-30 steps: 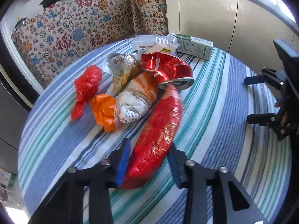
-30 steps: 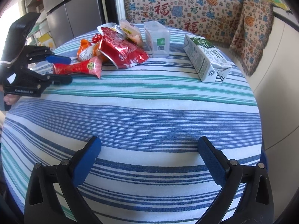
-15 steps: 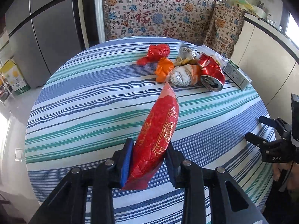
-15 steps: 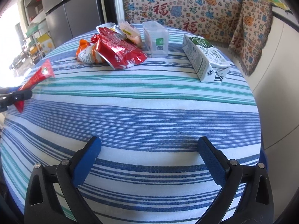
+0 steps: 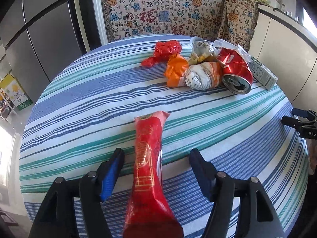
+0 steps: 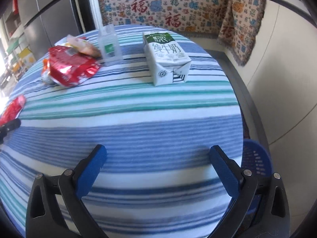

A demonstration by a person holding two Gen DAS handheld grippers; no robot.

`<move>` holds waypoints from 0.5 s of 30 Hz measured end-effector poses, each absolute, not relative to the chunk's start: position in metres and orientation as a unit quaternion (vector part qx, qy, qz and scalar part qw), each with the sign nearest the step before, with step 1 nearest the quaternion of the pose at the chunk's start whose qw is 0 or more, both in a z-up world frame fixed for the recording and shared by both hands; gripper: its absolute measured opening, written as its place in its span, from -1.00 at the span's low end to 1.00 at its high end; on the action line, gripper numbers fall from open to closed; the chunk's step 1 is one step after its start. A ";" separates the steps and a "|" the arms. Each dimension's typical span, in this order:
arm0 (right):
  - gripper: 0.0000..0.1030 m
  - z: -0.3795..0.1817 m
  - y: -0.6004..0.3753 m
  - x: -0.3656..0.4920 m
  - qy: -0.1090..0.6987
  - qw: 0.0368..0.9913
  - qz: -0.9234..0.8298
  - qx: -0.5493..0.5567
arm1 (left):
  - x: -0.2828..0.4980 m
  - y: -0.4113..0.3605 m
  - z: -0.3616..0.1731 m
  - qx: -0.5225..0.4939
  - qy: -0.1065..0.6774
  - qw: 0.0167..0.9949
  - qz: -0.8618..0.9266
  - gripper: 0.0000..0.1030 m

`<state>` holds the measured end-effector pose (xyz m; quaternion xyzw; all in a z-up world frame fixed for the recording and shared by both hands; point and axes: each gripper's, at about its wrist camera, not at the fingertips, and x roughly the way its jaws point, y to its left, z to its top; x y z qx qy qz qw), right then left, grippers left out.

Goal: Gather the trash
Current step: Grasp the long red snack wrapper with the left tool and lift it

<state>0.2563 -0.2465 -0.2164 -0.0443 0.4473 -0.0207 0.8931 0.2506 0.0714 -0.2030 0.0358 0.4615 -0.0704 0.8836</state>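
Observation:
A long red snack packet (image 5: 148, 158) sticks up between the fingers of my left gripper (image 5: 156, 152). The jaws are opening, and a gap shows on each side of the packet. Across the striped round table (image 5: 99, 99) lies a pile of trash: a crumpled red bag (image 5: 166, 51), an orange wrapper (image 5: 176, 69), a white-and-orange wrapper (image 5: 202, 75) and a crushed red can (image 5: 235, 73). My right gripper (image 6: 157, 148) hangs open and empty over the near table edge. A milk carton (image 6: 166, 55) and a clear plastic box (image 6: 110, 43) stand beyond it.
A blue plastic basket (image 6: 255, 158) sits below the table's right edge. A patterned cloth (image 5: 168, 11) covers the seat behind the table. Grey cabinet doors (image 5: 39, 29) stand to the left, and a pale counter (image 5: 287, 45) runs along the right.
My left gripper drew back from the pile with the red packet and rolled upright, then its jaws spread off the packet. The right gripper shifted right, bringing the blue basket into view.

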 end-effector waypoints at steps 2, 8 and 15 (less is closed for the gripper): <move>0.99 -0.215 -0.253 0.272 0.455 0.889 -0.025 -0.041 | 0.254 0.072 -0.204 0.033 0.458 0.886 -0.061 0.44; 0.99 -0.210 -0.267 0.326 0.473 0.880 -0.033 -0.039 | 0.256 0.074 -0.207 0.029 0.447 0.893 -0.050 0.54; 0.08 -0.202 -0.268 0.347 0.455 0.889 -0.034 -0.034 | 0.255 0.075 -0.208 0.028 0.446 0.893 -0.050 0.55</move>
